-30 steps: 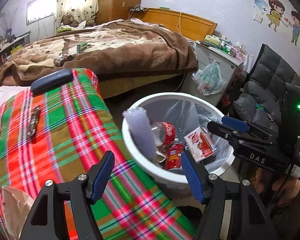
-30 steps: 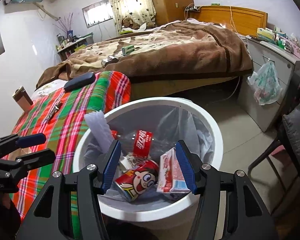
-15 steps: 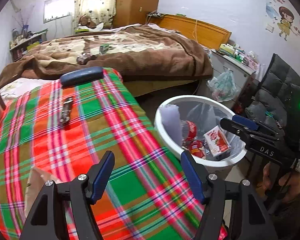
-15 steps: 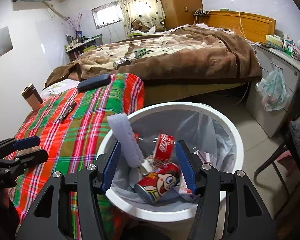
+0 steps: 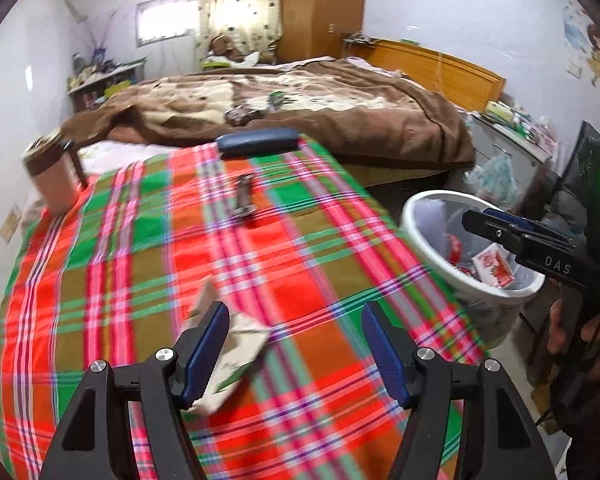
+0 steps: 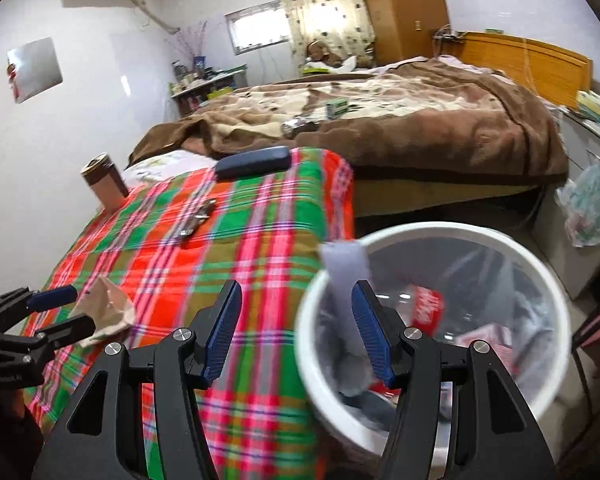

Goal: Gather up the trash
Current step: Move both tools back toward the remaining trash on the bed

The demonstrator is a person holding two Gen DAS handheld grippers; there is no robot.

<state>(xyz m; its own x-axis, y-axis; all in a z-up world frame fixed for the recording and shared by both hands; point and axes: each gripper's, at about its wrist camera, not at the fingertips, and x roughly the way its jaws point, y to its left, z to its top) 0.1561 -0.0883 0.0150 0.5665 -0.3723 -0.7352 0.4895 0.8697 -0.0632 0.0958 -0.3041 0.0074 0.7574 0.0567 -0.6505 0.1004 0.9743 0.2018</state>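
One crumpled paper wrapper [image 5: 236, 354] on the near part of a red-and-green plaid cloth [image 5: 140, 248], just beside the left gripper [image 5: 296, 346], jaws spread and empty. Right of the cloth's edge, a white trash bin [image 6: 432, 236] with cans and a carton inside; right gripper [image 6: 296, 332] near its rim, jaws spread, holding nothing. Farther along the cloth, a small metal object [image 5: 244, 196], a dark blue case [image 5: 258, 142] and a brown cup [image 5: 54, 178]; beyond, a bed with brown blanket [image 5: 340, 116].
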